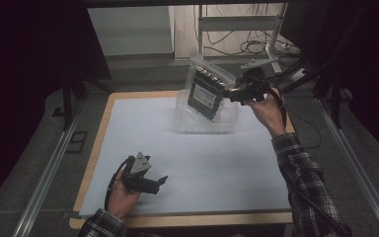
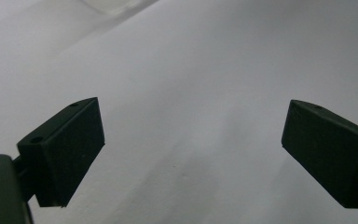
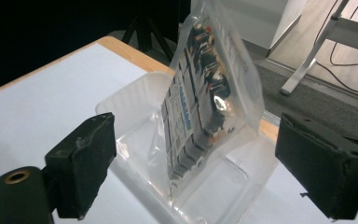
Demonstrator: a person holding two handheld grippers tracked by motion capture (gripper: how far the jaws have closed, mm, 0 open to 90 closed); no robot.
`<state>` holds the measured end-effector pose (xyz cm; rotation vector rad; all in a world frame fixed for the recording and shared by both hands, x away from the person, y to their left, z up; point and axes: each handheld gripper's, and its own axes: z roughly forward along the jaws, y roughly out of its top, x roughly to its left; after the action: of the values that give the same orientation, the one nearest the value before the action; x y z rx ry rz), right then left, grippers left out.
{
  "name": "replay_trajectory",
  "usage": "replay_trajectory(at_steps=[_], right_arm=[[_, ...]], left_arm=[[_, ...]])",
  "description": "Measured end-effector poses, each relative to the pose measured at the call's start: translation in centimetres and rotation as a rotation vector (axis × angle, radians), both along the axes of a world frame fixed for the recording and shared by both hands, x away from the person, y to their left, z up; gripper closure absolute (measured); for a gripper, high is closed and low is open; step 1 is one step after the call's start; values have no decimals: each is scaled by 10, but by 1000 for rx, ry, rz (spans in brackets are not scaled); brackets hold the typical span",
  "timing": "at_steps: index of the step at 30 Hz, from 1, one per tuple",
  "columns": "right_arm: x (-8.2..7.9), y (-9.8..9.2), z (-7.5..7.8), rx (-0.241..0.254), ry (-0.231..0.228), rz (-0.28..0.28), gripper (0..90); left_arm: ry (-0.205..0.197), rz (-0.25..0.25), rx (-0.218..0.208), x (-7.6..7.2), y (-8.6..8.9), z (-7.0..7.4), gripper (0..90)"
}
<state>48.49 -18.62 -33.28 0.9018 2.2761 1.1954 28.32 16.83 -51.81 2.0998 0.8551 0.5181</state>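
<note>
Where the high view looks down on the table (image 1: 128, 143), a clear plastic tray (image 1: 229, 123) sits near the far edge of the white sheet, and a clear bag of dark packets (image 1: 206, 91) stands upright in it, leaning slightly. The right gripper (image 1: 233, 94) is level with the bag's upper right edge; whether it touches the bag cannot be told from this view. The left gripper (image 1: 160, 181) rests low over the near left part of the sheet, well apart from the tray, with its jaws apart.

Seen from the left gripper view, both black pads (image 2: 70, 149) stand wide apart over bare white sheet with nothing between them.

Seen from the right gripper view, the jaws stand wide apart. The bag (image 3: 205, 107) stands on end in the tray (image 3: 135, 98) ahead, between the pads (image 3: 86, 161) yet clear of both.
</note>
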Motion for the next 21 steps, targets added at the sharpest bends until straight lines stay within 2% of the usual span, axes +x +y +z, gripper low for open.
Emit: replay_trajectory(at_steps=[9, 17, 21], right_arm=[[-15, -1, -5, -11, -13, 20, 52], [-28, -2, -12, -31, 9, 37, 32], [-34, -4, -17, -24, 8, 39, 22]], left_arm=[[-6, -8, -50, 0, 4, 2, 47], [-6, -15, -84, 0, 4, 1, 43], [-4, -18, -92, 0, 4, 1, 42]])
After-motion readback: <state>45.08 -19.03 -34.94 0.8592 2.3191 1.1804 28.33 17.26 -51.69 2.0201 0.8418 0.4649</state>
